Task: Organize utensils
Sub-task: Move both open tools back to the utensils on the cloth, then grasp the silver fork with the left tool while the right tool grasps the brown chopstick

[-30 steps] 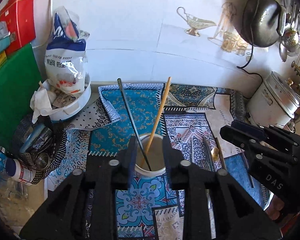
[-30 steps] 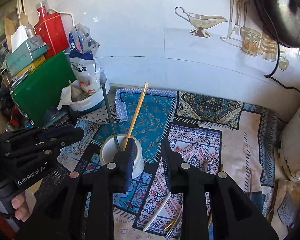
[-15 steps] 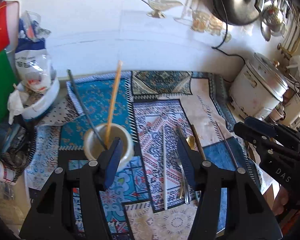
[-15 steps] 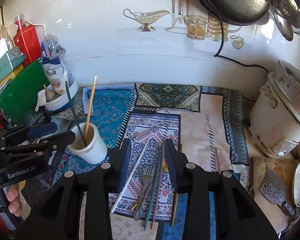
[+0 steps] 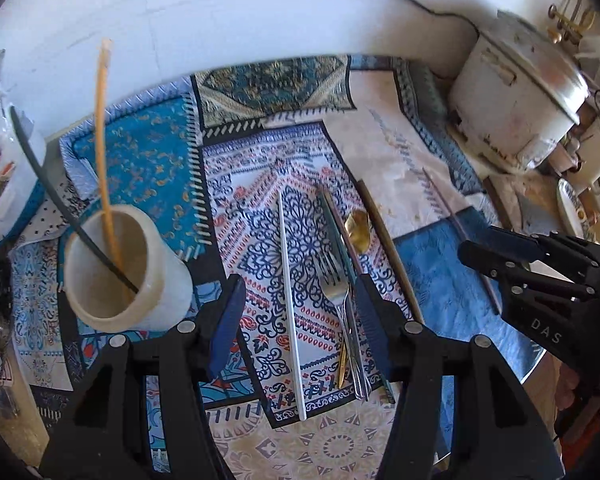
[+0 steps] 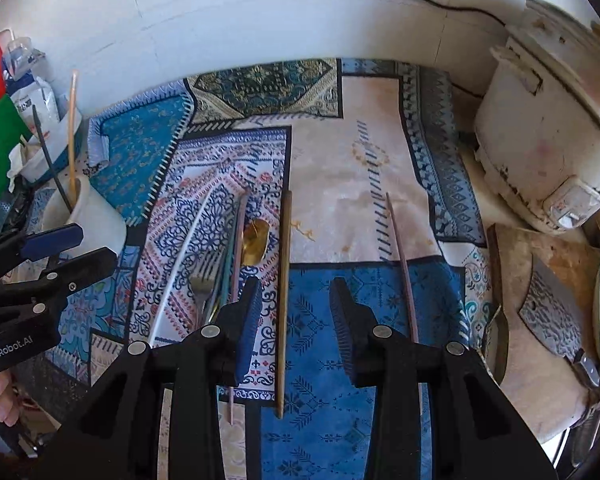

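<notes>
Both your tongs are spread w/ nothing between them; left tongs point(image 5: 298, 300) hang over the white chopstick point(image 5: 289, 304) and fork point(image 5: 334, 284); right tongs point(image 6: 294, 300) sit above the brown chopstick point(image 6: 285, 292). Utensils yet to sort lie flat on the patterned cloth point(image 5: 256, 184), incl. a gold spoon point(image 5: 358, 226) and a thin reddish chopstick point(image 6: 400, 256) off to the right; the white cup point(image 5: 120, 264) at left already holds a wooden stick point(image 5: 102, 136) and a black one point(image 5: 60, 204).

Risks, as I judge them: fork, spoon & a couple of thin sticks overlap in one bundle, so closing there prob grabs two at once or flicks one away; flat thin sticks on soft cloth may slip out or you pinch fabric instead; the leaning sticks in the cup could get knocked when you drop the next one in, tipping it; the two tongs work close together, so they may clash.

Worktop is covered w/ patchwork cloth, wrinkled in places; white tiled wall behind; worn rice cooker point(image 6: 540, 128) at right, cutting board w/ cleaver point(image 6: 552, 312) beside it; bags & boxes clutter the left.
</notes>
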### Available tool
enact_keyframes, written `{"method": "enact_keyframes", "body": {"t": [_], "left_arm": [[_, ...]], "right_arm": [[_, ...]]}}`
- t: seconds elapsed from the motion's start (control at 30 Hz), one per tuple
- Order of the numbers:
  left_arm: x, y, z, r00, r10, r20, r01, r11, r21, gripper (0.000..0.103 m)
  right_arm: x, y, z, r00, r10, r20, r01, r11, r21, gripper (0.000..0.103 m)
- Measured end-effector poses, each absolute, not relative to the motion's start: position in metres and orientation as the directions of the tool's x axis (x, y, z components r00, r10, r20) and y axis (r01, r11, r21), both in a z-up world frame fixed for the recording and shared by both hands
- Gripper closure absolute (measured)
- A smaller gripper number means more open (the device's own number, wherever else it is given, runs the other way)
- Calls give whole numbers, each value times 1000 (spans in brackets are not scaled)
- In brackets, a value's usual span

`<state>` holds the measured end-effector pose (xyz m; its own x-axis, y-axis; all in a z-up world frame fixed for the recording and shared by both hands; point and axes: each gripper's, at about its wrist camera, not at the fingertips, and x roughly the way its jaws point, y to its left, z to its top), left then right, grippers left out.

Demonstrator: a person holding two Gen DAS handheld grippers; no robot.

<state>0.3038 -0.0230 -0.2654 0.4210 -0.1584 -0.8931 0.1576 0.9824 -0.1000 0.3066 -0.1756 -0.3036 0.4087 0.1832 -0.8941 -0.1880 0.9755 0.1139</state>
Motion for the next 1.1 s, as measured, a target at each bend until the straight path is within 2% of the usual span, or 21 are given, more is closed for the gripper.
{"method": "enact_keyframes", "body": {"t": [0.23,0.57,0.63,0.77,0.87,1.0,1.1], "left_arm": [[313,-30,-308,328,-123,-937,151,986,-77,48],[322,-34,-339,243,-158,-957,143,982,-126,48],[321,-37,-341,241,-163,-957,154,980,-128,48],[323,-41,-343,224,-186,-957,159,975,-152,48],[324,-45,-347,206,-199,-958,173,971,-165,54],[329,-51,-354,178,-195,-965,182,970,-162,69],[334,-53,-355,181,-202,-963,178,969,-170,70]], "right_arm": [[331,-172,-347,297,222,-929,-189,967,170,71],[352,-156,-371,240,195,-951,-216,966,143,73],[353,-153,-373,234,185,-954,-228,965,131,86],[354,-151,-374,256,165,-952,-217,970,110,93],[354,-152,-375,268,164,-949,-212,971,108,96],[356,-147,-375,264,174,-949,-222,968,115,96],[354,-152,-373,265,187,-946,-211,968,133,96]]}}
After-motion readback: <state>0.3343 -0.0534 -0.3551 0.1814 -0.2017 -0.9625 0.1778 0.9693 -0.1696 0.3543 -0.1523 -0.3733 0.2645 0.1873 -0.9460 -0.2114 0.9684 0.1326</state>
